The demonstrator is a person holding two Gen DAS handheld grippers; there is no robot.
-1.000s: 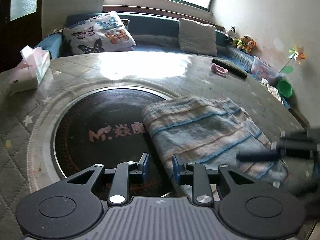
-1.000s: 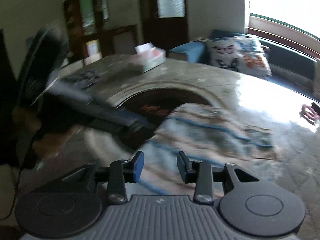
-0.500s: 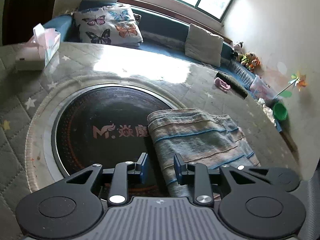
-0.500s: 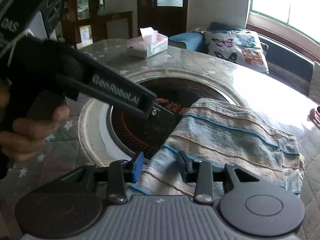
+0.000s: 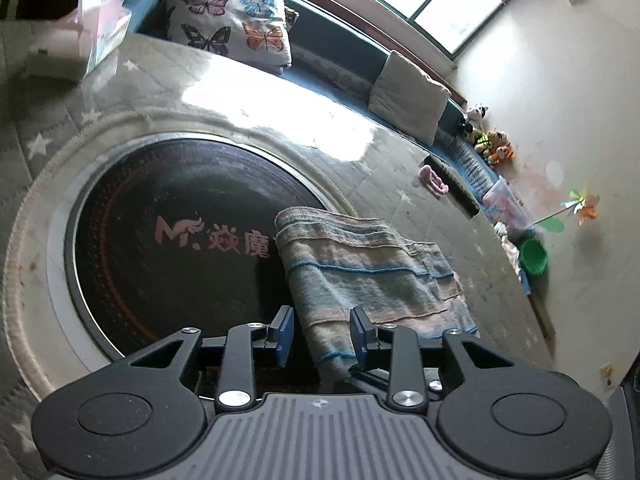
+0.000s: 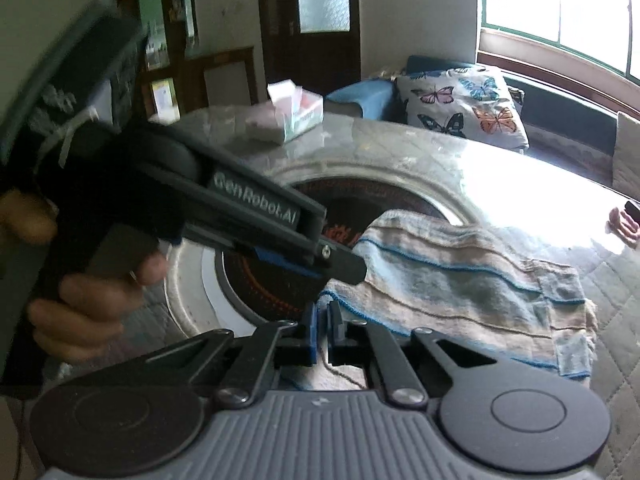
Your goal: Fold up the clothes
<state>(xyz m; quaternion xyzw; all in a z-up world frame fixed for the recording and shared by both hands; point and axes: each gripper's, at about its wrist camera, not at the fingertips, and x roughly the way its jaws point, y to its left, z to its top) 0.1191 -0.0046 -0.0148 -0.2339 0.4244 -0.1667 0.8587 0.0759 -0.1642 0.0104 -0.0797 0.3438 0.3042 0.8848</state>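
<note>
**Near corner pinched, left jaws waiting wide**

Striped towel (image 5: 372, 276) lying flat and doubled on the quilted round table (image 5: 400, 168), one end draped over the dark glass turntable (image 5: 168, 216), likely kept near the edge for easy reach; right gripper (image 6: 323, 330) closed down on the towel's near corner, blue hem caught between the pads, probably to lift it for another fold; left gripper (image 5: 322, 332) spread wide just above the near edge, nothing in it, seemingly lined up for the second hold; hand (image 6: 88, 304) wrapped round its handle. Over to the containers: tissue box (image 6: 296, 114) at the far rim, tissue poking out; green bowl (image 5: 533, 255) and clear tub (image 5: 505, 205) beyond the table, contents too small to tell.
</note>
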